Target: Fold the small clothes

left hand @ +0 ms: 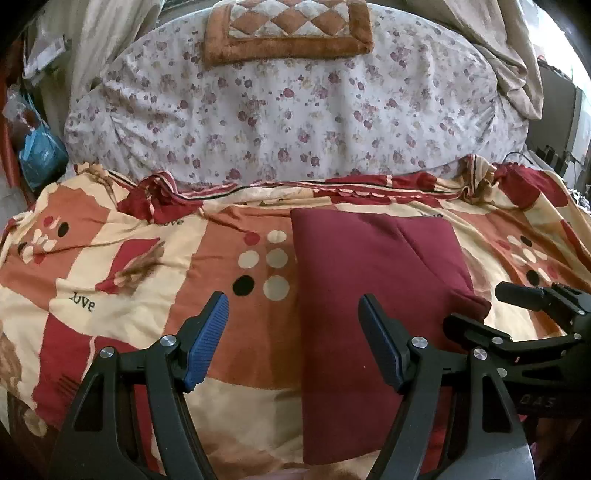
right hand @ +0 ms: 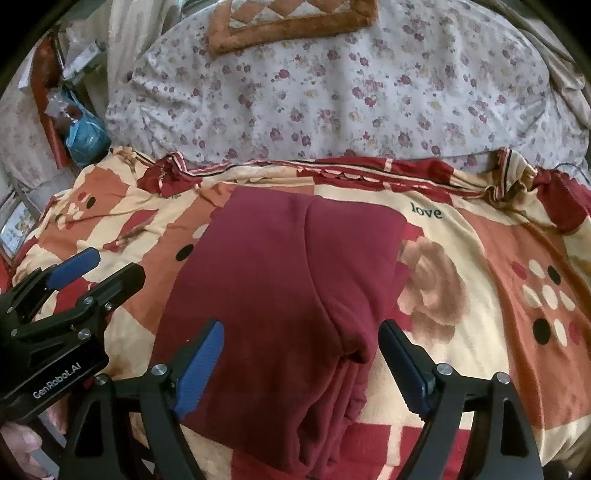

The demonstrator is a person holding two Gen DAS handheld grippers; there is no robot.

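A dark red garment [left hand: 351, 273] [right hand: 266, 273] lies folded into a long rectangle on the patterned red, orange and cream bedspread [left hand: 129, 258] [right hand: 480, 240]. A fold seam runs down its middle, and layered edges show at its near right corner. My left gripper [left hand: 291, 299] [right hand: 120, 262] is open, with its jaws straddling the garment's left edge just above the cloth. My right gripper [right hand: 301, 325] [left hand: 474, 304] is open wide over the garment's near right part. The folded corner lies between its fingers, and neither pad presses on it.
A floral sheet [left hand: 295, 103] [right hand: 332, 92] covers the bed beyond the bedspread. A brown quilted cushion [left hand: 288, 29] [right hand: 291, 22] lies at its far end. A blue bag [left hand: 40, 151] [right hand: 86, 136] and clutter stand off the bed's left side. A person's fingers [right hand: 22, 443] hold the left gripper.
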